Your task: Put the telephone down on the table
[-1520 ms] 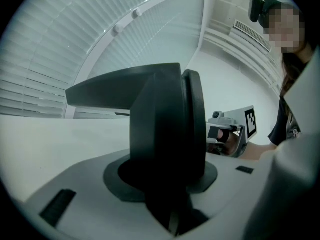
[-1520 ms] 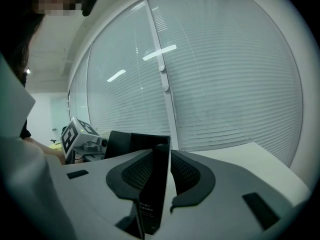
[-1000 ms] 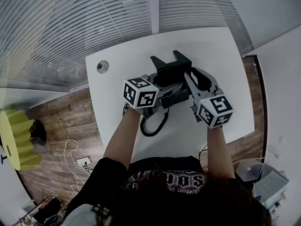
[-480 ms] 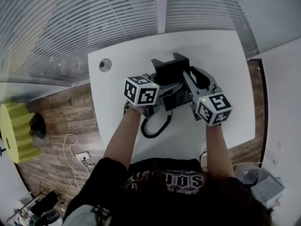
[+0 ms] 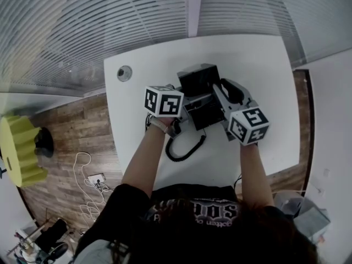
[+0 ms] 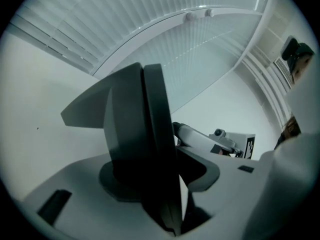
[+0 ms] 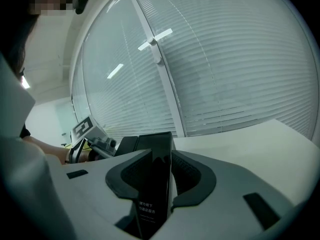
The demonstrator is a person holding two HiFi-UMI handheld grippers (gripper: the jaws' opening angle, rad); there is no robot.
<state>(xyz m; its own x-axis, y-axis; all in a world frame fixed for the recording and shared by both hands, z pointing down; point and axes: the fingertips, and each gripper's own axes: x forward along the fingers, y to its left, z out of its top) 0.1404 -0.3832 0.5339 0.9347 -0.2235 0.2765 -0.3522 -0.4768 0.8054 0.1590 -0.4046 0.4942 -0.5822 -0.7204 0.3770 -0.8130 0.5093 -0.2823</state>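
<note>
The black desk telephone (image 5: 199, 91) sits low over the white table (image 5: 258, 65), its coiled cord (image 5: 184, 150) trailing toward the near edge. My left gripper (image 5: 183, 102) is at its left side; in the left gripper view the telephone's edge (image 6: 135, 144) stands between the jaws (image 6: 167, 186), which are opening, with a light gap at the right jaw. My right gripper (image 5: 224, 91) holds the right side; the right gripper view has both jaws (image 7: 159, 180) closed on the glossy black panel (image 7: 155, 169).
A round grommet (image 5: 124, 73) sits in the table's far left corner. Window blinds (image 5: 110, 21) run behind the table. Wooden floor with cables (image 5: 88, 175) and a yellow object (image 5: 19, 158) lies to the left. A bin (image 5: 300, 210) stands at the right.
The telephone has tipped flatter and come down toward the tabletop, with both grippers following. The left gripper's marker cube has shifted slightly away from the person.
</note>
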